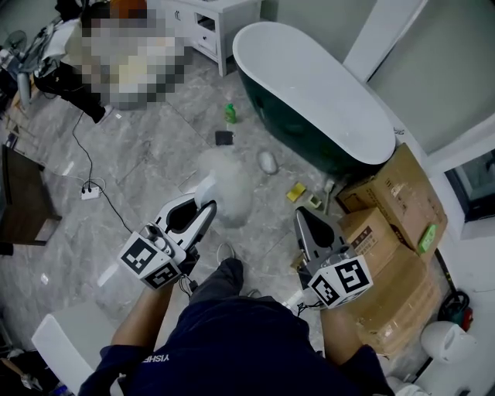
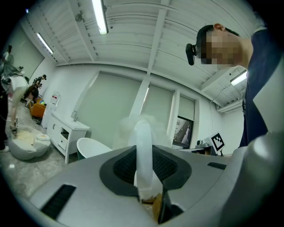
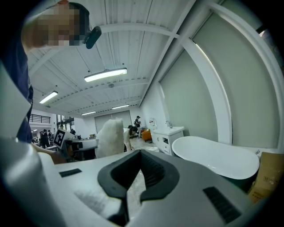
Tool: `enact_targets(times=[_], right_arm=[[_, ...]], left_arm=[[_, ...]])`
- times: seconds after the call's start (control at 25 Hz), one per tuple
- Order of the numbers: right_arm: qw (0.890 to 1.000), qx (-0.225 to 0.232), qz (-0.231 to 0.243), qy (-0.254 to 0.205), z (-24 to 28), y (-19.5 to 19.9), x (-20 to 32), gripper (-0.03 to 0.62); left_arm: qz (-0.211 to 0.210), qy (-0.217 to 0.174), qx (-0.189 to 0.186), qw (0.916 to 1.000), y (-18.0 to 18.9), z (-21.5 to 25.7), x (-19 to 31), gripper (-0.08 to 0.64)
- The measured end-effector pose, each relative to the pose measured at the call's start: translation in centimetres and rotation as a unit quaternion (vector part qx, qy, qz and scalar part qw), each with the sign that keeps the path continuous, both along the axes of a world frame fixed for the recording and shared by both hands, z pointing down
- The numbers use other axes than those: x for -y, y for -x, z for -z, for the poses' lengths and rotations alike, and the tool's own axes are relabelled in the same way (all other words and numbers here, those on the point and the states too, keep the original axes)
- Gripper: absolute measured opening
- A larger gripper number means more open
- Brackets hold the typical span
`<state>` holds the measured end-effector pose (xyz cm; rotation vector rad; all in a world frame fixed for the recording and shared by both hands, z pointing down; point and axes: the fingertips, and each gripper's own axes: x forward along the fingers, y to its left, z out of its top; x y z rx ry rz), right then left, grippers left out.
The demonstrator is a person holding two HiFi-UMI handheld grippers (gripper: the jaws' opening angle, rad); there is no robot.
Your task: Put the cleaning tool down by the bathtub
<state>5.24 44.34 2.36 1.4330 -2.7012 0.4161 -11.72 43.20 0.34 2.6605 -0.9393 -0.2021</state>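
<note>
Left gripper [image 1: 203, 210]: jaws clamped on the white handle [image 2: 143, 153] of the duster [image 1: 224, 193], one pad on each side and no gap showing. The handle ran straight out along the jaws, roughly level. The fluffy head [image 2: 135, 126] sat past the tips and was blurred in the left gripper view.

Right gripper [image 1: 305, 218]: jaws closed down to a sliver, with nothing between them – only a strip of floor showed through the slit in its own view.

Outward from there:
- Both grippers were held side by side in front of the person and apart from each other, both aimed toward the bathtub [image 1: 309, 89].
- The duster was in the air, carried by the left gripper. In the head view its fluffy head lay over the grey marble floor [image 1: 147, 162], short of the tub and not touching it.
- The right gripper view caught the fluffy head off to its left, with the left gripper's marker cube [image 3: 59, 138] beside it.
- The tub was white inside and dark green outside, standing against the wall ahead.
- Small items lay on the floor near the tub – a green bottle [image 1: 230, 114], a dark square item [image 1: 223, 138], a pale oval item [image 1: 267, 161] and a yellow sponge [image 1: 296, 191].
- Cardboard boxes [image 1: 402, 201] were stacked to the right of the tub's near end, just beside the right gripper.
- A white vanity cabinet [image 1: 209, 23] stood past the tub's far end.
- A power strip [image 1: 90, 192] with its cable lay on the floor to the left.
</note>
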Motion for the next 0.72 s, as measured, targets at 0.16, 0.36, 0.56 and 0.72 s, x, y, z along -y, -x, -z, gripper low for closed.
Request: enact_targets(times=[0.16, 0.36, 0.56, 0.72], right_arm=[[1.000, -0.004, -0.004, 0.002, 0.3, 1.8, 2.9, 0.005], [1.000, -0.008, -0.011, 0.001, 0.6, 3.7, 6.2, 0.005], [1.000, -0.010, -0.013, 0.001, 0.6, 5.7, 9.1, 0.005], [1.000, -0.011, -0.014, 0.004, 0.3, 6.6, 10.9, 0.005]], left_arm=[[-0.005, 0.003, 0.003, 1.0000, 1.8, -0.1, 3.0, 0.100], [-0.008, 0.002, 0.013, 0.9999, 3.9, -0.5, 6.6, 0.100], [-0.015, -0.001, 0.018, 0.9997, 5.6, -0.5, 9.7, 0.100], [-0.016, -0.004, 0.010, 0.9998, 6.4, -0.4, 11.7, 0.100]])
